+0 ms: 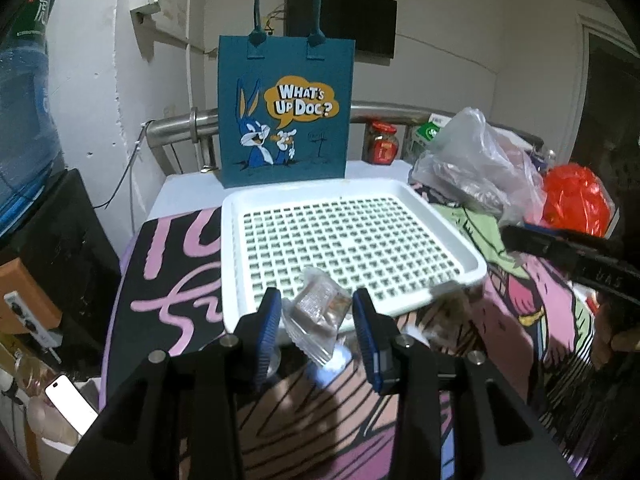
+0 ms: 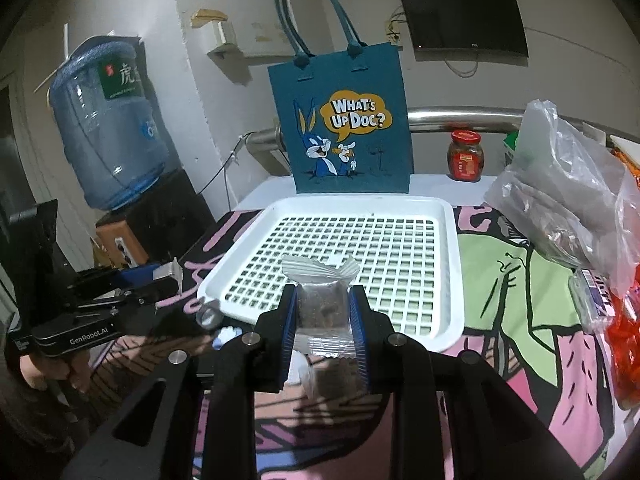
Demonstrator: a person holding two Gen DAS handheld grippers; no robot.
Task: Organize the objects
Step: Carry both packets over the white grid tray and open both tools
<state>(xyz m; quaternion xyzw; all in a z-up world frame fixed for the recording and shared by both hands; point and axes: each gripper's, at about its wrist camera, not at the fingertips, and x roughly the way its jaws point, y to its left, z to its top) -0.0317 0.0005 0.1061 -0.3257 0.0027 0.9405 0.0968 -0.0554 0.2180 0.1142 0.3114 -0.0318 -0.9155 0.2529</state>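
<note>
A white slotted tray lies on the patterned table, with nothing in it. My left gripper is shut on a clear snack packet, held tilted over the tray's near edge. My right gripper is shut on another clear packet with a dark snack inside, held upright at the tray's near edge. A teal "What's Up Doc?" tote bag stands upright behind the tray. The left gripper also shows at the left of the right wrist view.
A red-lidded jar stands right of the bag. Clear plastic bags and a red bag lie at the table's right. A water bottle stands left. A metal rail runs behind.
</note>
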